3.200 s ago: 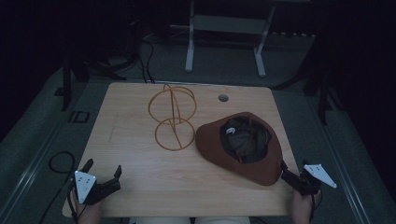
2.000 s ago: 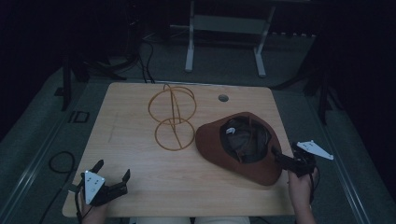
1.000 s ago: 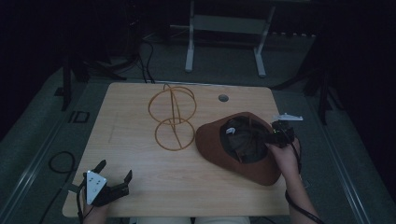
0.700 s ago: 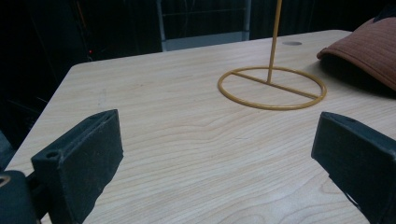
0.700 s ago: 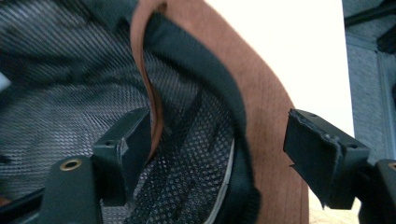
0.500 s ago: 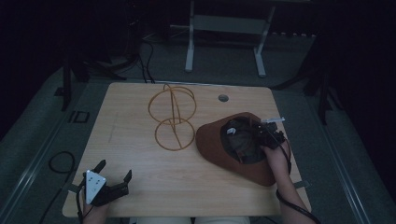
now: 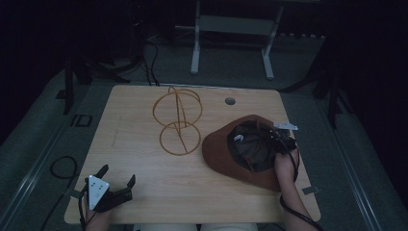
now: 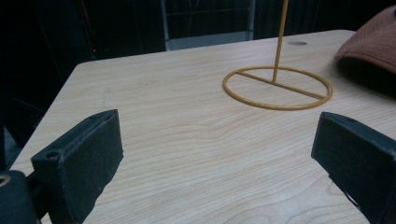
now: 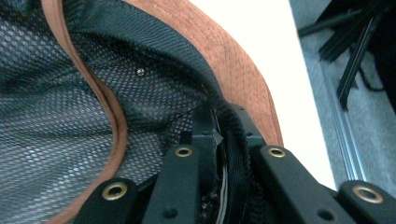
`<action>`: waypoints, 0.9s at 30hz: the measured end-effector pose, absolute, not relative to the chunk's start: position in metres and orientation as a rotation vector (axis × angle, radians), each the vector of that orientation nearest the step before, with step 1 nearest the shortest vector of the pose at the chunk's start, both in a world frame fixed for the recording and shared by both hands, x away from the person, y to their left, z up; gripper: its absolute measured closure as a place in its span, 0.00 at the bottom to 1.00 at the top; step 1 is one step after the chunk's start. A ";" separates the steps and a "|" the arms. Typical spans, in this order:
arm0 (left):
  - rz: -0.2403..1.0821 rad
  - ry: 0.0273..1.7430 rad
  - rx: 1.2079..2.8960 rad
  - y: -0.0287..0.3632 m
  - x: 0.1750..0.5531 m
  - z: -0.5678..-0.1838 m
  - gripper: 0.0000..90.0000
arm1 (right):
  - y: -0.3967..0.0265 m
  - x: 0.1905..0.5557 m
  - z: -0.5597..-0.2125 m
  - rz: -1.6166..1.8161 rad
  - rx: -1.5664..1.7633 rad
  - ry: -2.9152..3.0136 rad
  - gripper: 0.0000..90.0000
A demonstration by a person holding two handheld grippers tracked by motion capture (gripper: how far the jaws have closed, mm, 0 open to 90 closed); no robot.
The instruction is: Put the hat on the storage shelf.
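High view: the hat [image 7: 226,151] lies crown down at the counter's [image 7: 144,120] 3 o'clock, and the right gripper [image 7: 280,142] has just closed on its band. Left gripper view: the left gripper [image 8: 217,154] gapes over bare counter, stand [image 8: 277,86] at 1 o'clock. Right gripper view: the jaws pinch the hat's black band [image 9: 233,140] beside mesh lining [image 9: 56,116].

Dim room, and I had light on the tabletop alone.

From the high view I saw the table [image 7: 144,159] moderately lit and soft, its surroundings near black. The left gripper view was sharp on the wood grain, and the hat [image 8: 373,42] cast a dark shadow at far right. The right gripper view blew the bare table out to white, while the mesh lining stayed crisp.
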State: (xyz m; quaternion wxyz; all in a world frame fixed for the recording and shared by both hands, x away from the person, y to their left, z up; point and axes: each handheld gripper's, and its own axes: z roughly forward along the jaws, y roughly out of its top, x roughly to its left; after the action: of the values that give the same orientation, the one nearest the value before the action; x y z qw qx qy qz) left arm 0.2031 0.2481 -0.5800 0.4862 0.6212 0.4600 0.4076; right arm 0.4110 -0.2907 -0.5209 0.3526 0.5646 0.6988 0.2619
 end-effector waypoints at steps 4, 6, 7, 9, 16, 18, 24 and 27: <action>0.999 1.115 1.513 0.248 0.203 -0.580 0.03 | -0.291 0.405 -0.507 0.759 1.451 1.778 0.93; 1.003 1.118 1.512 0.248 0.203 -0.580 0.03 | -0.290 0.398 -0.492 0.822 1.427 1.757 0.93; 1.004 1.120 1.512 0.248 0.203 -0.580 0.03 | -0.290 0.398 -0.492 0.822 1.427 1.757 0.93; 1.017 1.113 1.510 0.248 0.202 -0.580 0.03 | -0.290 0.393 -0.481 0.874 1.415 1.740 0.93; 1.012 1.103 1.507 0.246 0.202 -0.578 0.03 | -0.291 0.368 -0.436 1.091 1.361 1.652 0.93; 0.978 1.113 1.499 0.244 0.202 -0.577 0.03 | -0.291 0.366 -0.430 1.099 1.349 1.643 0.93; 0.828 1.099 1.571 0.225 0.203 -0.568 0.06 | -0.294 0.349 -0.402 1.186 1.300 1.590 0.93; 0.783 1.096 1.610 0.213 0.204 -0.560 0.06 | -0.294 0.343 -0.395 1.209 1.280 1.583 0.93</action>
State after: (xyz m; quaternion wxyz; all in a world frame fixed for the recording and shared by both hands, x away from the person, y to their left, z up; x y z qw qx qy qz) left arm 0.2044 0.2132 -0.5605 0.4979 0.6650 0.4530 0.3236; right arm 0.3429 -0.2945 -0.3952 0.3775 0.5006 0.6192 0.4727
